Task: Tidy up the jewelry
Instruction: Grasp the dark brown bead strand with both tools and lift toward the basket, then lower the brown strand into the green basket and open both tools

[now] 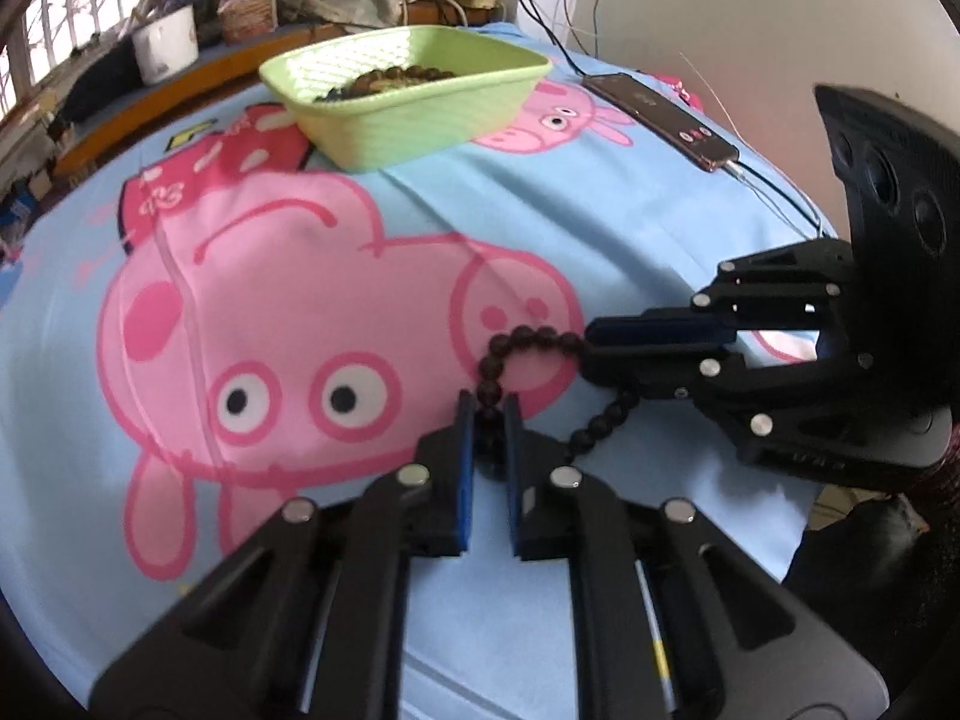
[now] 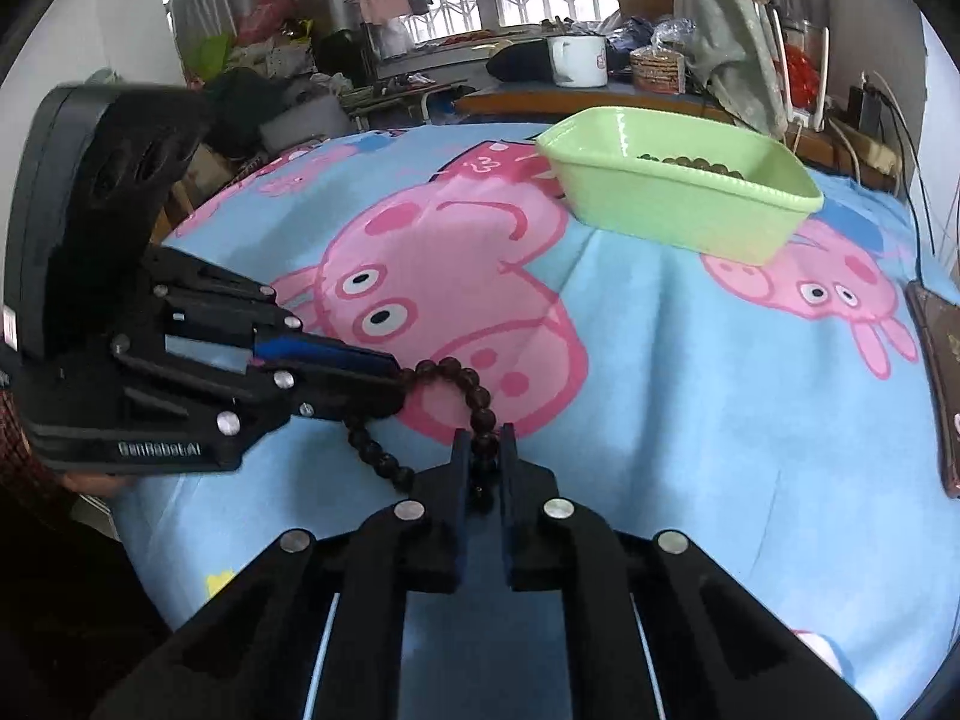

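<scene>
Both grippers grip the same dark bead bracelet (image 1: 543, 339), which lies on the blue cartoon-print cloth (image 1: 600, 228) near the front edge of the table.

Left gripper (image 1: 487, 414): jaws narrow, pads pinched on the beads at 1 side of the loop. Right gripper (image 2: 485, 447): jaws likewise narrow, clamped on beads at the other side. In the left wrist view the right gripper comes in from the right w/ its tips closed over the strand; a short arc of beads runs between the 2 grips, and a longer run droops on the cloth between them.

Why 2 grips, prob.: a loose bead loop sags and bunches if lifted from 1 point, so holding 2 sides keeps it open and controlled for the carry. Both grippers tilt down toward the cloth, so the pads meet the beads low, where they lie.

Green basket (image 2: 690, 222) sits well apart, farther back on the cloth, w/ other beads already inside — likely the drop spot. Phone (image 1: 660, 120) on a cable lies off to the side, clear of the path.
</scene>
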`<state>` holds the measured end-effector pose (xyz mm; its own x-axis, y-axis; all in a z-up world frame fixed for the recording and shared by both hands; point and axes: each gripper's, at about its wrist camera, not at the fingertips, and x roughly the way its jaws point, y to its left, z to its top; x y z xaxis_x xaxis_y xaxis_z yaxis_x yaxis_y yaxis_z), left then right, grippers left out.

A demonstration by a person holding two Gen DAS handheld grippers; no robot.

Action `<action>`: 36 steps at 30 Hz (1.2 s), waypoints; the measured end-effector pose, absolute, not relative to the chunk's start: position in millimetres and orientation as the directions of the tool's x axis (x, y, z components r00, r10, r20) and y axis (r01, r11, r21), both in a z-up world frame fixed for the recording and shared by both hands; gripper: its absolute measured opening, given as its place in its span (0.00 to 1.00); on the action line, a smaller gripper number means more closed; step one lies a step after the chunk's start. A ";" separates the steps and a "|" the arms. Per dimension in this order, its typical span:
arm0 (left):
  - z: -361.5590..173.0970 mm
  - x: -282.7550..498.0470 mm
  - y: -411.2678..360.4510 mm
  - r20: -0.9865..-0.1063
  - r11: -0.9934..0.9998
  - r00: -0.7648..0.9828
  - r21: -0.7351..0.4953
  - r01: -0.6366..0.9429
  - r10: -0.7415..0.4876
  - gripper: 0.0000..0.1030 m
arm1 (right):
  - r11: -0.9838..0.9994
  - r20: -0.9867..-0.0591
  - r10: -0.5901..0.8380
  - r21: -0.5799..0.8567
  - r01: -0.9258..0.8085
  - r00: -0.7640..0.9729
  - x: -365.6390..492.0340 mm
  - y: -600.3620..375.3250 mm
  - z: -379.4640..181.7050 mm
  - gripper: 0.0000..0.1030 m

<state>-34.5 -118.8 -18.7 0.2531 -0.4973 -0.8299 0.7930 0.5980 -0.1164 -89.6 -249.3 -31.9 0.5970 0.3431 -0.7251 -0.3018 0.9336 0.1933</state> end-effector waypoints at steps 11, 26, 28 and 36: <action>48.6 28.0 -135.0 -0.755 0.620 0.313 -0.153 0.770 -0.576 0.08 | 0.914 -0.555 0.404 0.280 -0.294 0.727 -47.0 -288.9 39.5 0.00; 49.6 144.1 -196.9 -0.758 0.696 0.368 -0.155 0.701 -0.539 0.08 | 0.930 -0.587 0.344 0.322 -0.179 0.733 66.6 -340.9 26.0 0.00; 42.4 155.4 -200.1 -0.768 0.706 0.367 -0.152 0.692 -0.525 0.08 | 0.928 -0.593 0.349 0.326 -0.180 0.726 73.6 -338.7 21.9 0.00; 45.9 167.8 -186.5 -0.752 0.739 0.401 -0.164 0.654 -0.522 0.20 | 0.900 -0.535 0.381 0.402 -0.168 0.754 79.4 -349.3 24.3 0.00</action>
<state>167.8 -186.5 45.9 0.4013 -0.5225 -0.7523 0.6538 0.7386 -0.1642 79.4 -349.3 24.3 0.7539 0.3806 -0.5355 -0.1684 0.8998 0.4024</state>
